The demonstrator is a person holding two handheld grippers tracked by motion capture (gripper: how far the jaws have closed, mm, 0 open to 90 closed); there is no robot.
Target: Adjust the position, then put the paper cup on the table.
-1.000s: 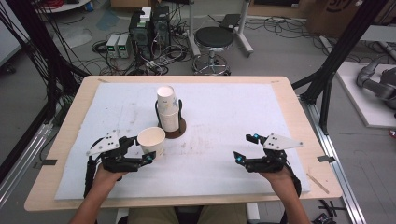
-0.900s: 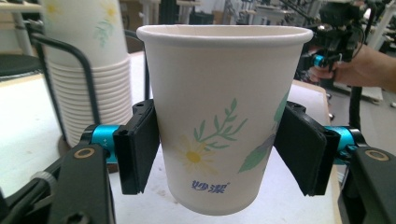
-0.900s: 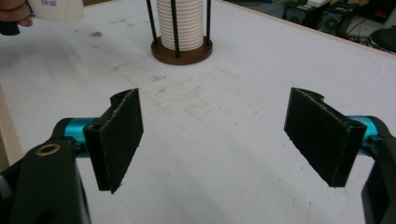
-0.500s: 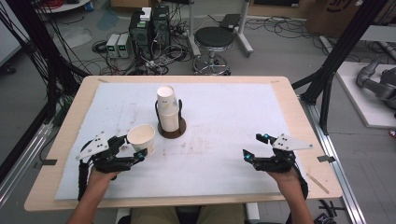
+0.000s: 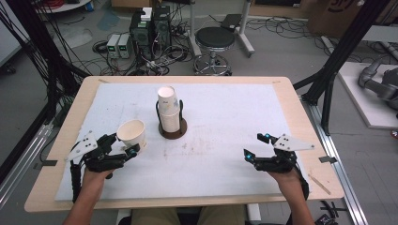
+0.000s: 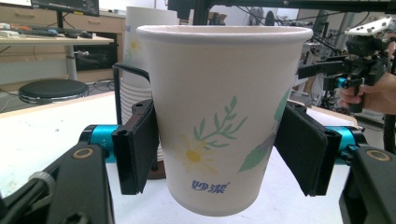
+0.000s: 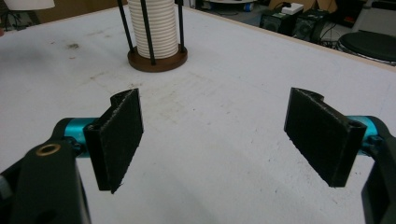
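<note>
A white paper cup (image 5: 131, 132) with a flower print is upright and gripped by my left gripper (image 5: 123, 149) at the table's front left. In the left gripper view the black pads (image 6: 140, 144) press both sides of the paper cup (image 6: 224, 116), whose base hangs just above the white mat. A stack of paper cups (image 5: 168, 108) stands in a black wire holder on a round brown base (image 5: 172, 131) at the table's middle. My right gripper (image 5: 256, 145) is open at the front right, and in its own view the right gripper (image 7: 219, 135) has bare mat between its jaws.
The white mat (image 5: 225, 117) covers a wooden table (image 5: 300, 117). The stack in its holder (image 7: 154, 28) lies ahead and to the left of the right gripper. Black frame posts (image 5: 328, 79) flank the table; a stool (image 5: 214, 40) and electronics stand on the floor behind.
My left gripper has carried the cup leftward, away from the stack. My right gripper has drifted slightly to the right and stays open.
</note>
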